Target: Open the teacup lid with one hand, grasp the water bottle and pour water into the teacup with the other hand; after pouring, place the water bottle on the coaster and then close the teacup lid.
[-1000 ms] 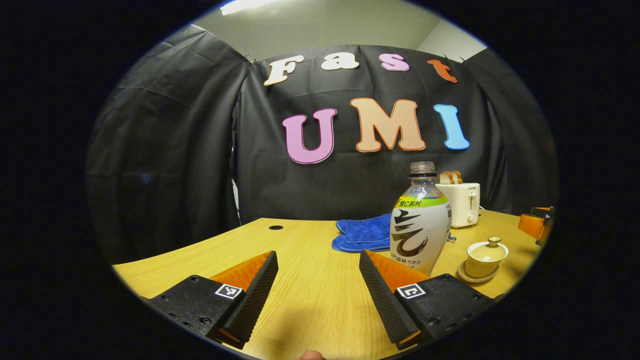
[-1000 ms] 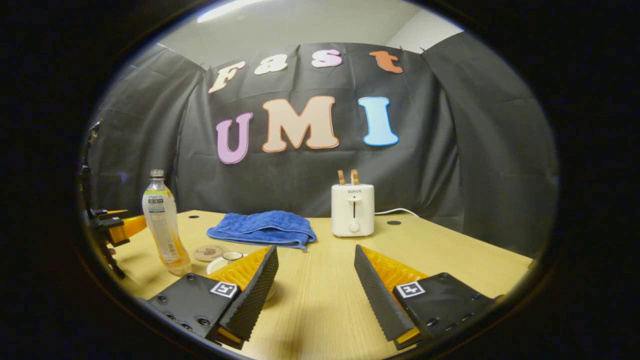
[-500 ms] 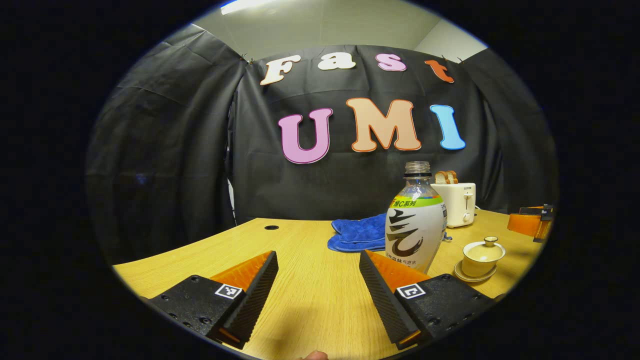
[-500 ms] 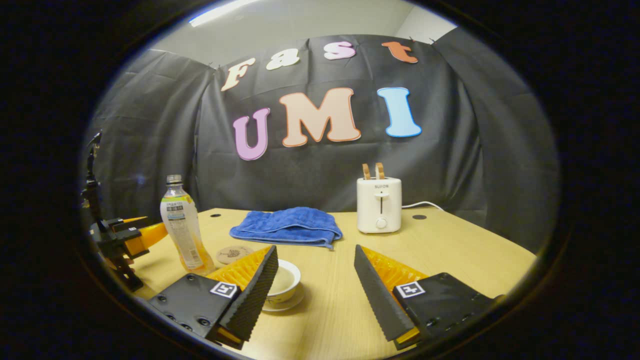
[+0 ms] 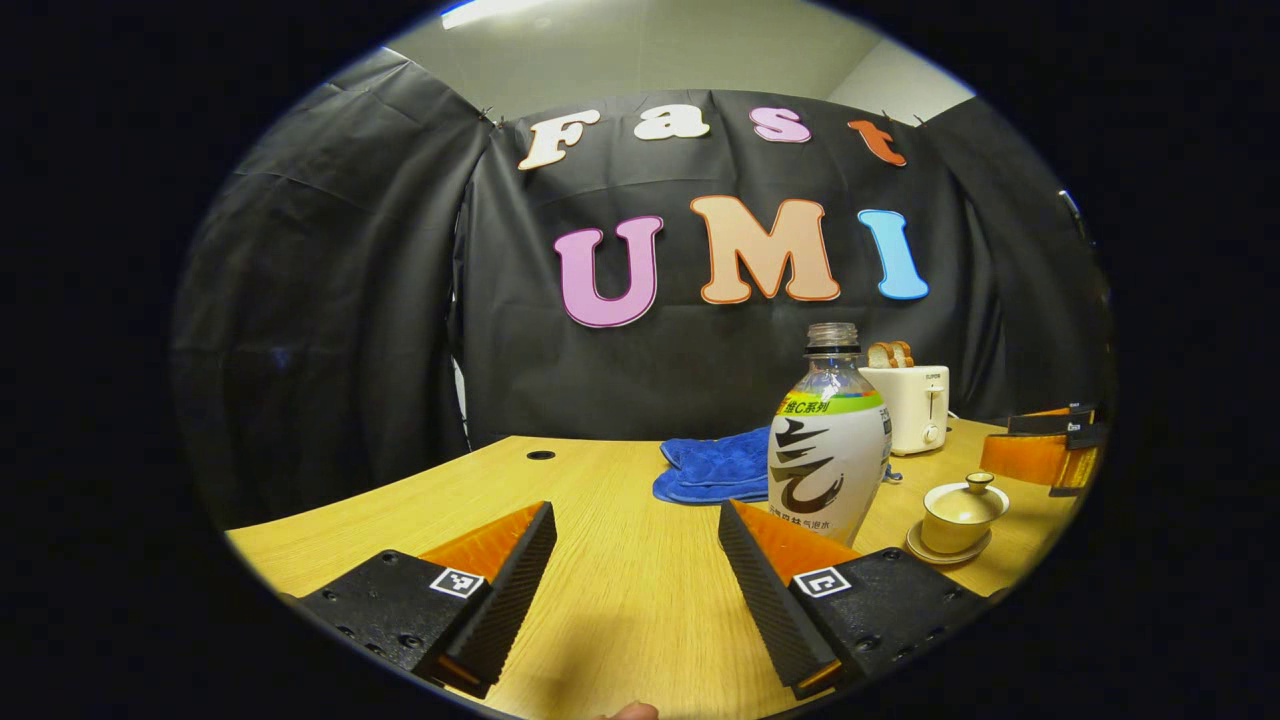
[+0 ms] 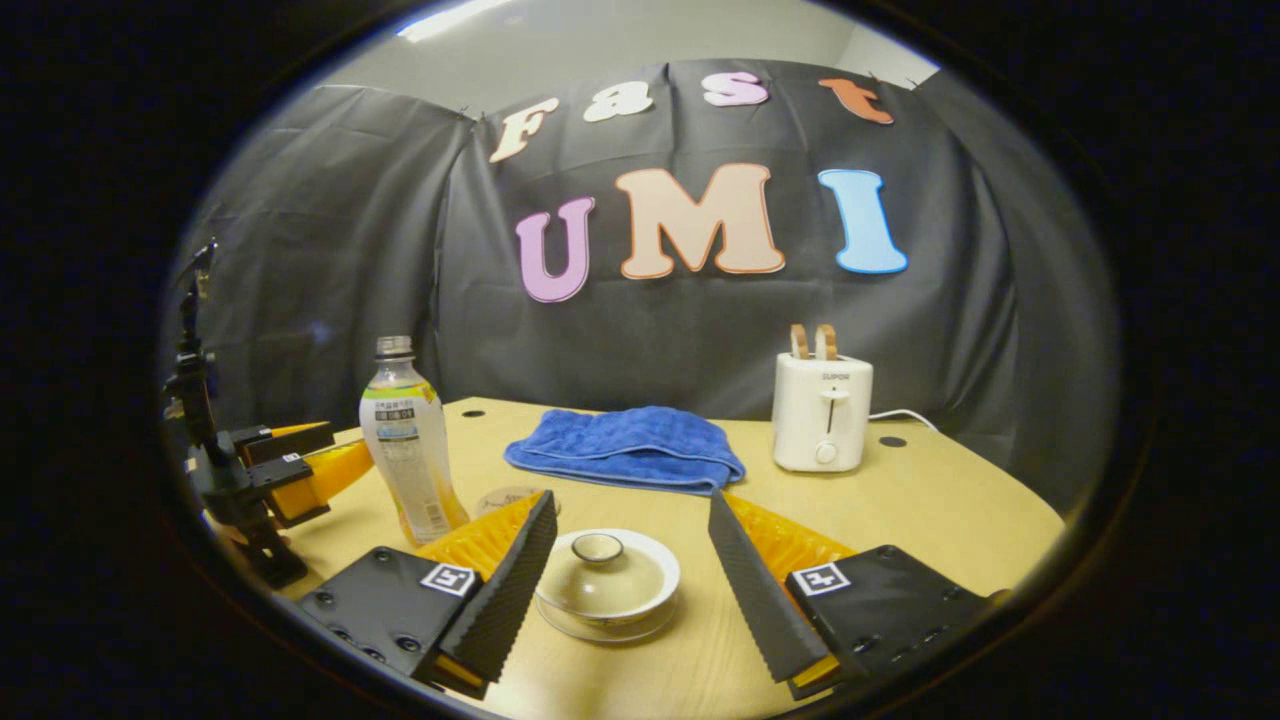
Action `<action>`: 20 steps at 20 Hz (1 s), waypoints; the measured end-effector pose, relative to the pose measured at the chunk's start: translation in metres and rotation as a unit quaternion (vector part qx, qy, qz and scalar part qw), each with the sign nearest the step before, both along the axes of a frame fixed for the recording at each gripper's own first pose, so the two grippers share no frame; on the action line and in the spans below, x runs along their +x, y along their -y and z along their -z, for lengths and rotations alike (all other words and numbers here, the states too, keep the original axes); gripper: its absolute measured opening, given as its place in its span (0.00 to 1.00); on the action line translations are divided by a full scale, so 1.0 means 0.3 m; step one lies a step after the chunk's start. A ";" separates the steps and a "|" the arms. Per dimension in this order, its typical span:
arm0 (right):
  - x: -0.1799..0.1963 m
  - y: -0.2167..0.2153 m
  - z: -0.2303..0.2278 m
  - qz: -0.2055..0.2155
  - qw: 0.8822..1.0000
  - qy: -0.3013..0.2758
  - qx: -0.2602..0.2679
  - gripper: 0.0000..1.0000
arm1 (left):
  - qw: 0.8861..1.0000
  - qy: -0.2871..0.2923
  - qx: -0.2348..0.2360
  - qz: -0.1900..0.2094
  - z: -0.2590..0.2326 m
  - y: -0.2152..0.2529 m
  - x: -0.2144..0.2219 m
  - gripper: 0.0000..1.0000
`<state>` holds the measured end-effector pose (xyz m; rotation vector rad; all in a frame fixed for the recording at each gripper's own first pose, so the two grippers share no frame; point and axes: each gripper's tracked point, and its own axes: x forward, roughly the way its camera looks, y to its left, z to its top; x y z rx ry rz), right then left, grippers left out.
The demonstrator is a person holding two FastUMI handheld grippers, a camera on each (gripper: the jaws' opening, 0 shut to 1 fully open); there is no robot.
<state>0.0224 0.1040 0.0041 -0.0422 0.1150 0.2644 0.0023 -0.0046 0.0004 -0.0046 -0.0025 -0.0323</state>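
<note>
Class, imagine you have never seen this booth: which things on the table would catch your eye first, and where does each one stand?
The lidded teacup on its saucer sits between the open fingers of the right gripper. The water bottle, uncapped and upright, stands just ahead of the open left gripper. Farther back lie a blue towel and a white toaster holding two slices of bread.
</note>
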 end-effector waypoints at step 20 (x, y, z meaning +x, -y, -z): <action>0.022 -0.071 0.108 -0.021 0.998 -0.051 -0.023 0.45 | 1.000 0.001 0.000 -0.001 0.002 0.002 -0.004 0.96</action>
